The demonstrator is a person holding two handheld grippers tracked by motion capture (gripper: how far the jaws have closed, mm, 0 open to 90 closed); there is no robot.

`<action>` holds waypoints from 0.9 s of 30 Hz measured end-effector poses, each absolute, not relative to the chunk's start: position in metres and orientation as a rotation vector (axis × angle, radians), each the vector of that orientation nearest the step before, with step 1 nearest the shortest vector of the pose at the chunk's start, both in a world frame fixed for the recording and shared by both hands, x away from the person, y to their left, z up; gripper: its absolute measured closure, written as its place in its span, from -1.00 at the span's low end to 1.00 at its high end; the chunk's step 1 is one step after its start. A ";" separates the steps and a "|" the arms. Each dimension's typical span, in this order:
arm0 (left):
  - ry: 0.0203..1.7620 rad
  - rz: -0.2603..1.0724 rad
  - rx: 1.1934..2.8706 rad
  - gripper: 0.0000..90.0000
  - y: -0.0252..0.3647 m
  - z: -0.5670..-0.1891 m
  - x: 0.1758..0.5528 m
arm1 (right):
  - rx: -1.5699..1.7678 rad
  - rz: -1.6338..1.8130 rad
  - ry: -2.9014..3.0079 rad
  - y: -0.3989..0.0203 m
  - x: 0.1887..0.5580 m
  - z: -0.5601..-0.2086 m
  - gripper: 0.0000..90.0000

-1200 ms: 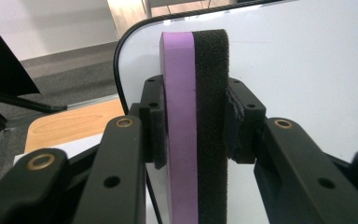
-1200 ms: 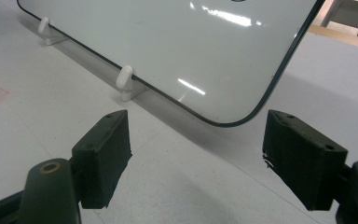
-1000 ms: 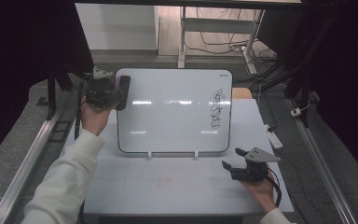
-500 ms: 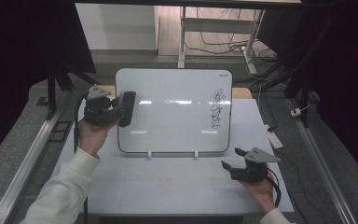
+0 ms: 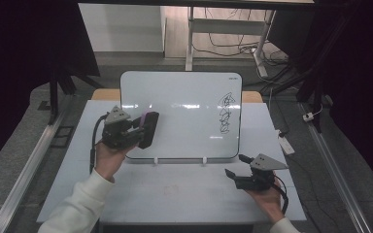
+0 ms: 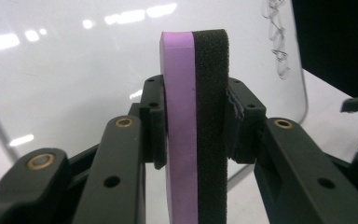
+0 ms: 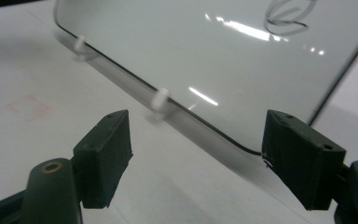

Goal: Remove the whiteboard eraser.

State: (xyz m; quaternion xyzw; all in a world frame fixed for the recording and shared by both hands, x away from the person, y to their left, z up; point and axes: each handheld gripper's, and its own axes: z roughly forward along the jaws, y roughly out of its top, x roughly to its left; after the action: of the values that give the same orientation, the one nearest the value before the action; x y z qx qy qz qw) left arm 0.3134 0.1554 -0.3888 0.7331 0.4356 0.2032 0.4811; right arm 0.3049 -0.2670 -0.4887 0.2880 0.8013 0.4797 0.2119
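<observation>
Left claw (image 6: 193, 135) grips purple-and-black eraser (image 6: 196, 112) before whiteboard (image 6: 74, 70).

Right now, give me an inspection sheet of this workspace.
Surface: white table, faint reddish smudge near the front.
Job's things: whiteboard propped on two white pegs, black scribble on its right side; purple-and-black foam eraser.
Clutter: nothing seen.
Grippers: left gripper shut on the eraser at the board's left edge; right gripper open, low on the table, holding nothing.
Cables: one trails from each gripper; more lie on the floor beyond the table.
Surroundings: dark curtains at both sides, metal rails on the floor.
</observation>
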 end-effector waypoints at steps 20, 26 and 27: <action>0.975 0.374 1.837 0.42 0.094 -0.421 0.310 | 0.720 1.497 2.314 -0.189 0.292 -0.475 -0.51; 0.954 0.359 1.853 0.42 0.080 -0.428 0.308 | 0.740 1.516 2.319 -0.162 0.295 -0.474 -0.54; 0.953 0.357 1.854 0.42 0.078 -0.428 0.308 | 0.747 1.529 2.321 -0.159 0.296 -0.474 -0.54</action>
State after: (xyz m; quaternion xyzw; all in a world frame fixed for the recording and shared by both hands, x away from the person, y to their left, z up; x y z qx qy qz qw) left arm 0.3076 0.0784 -0.4285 0.7636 0.3926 0.1468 0.4911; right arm 0.2963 -0.1589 -0.4737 0.2575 0.7994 0.5266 0.1316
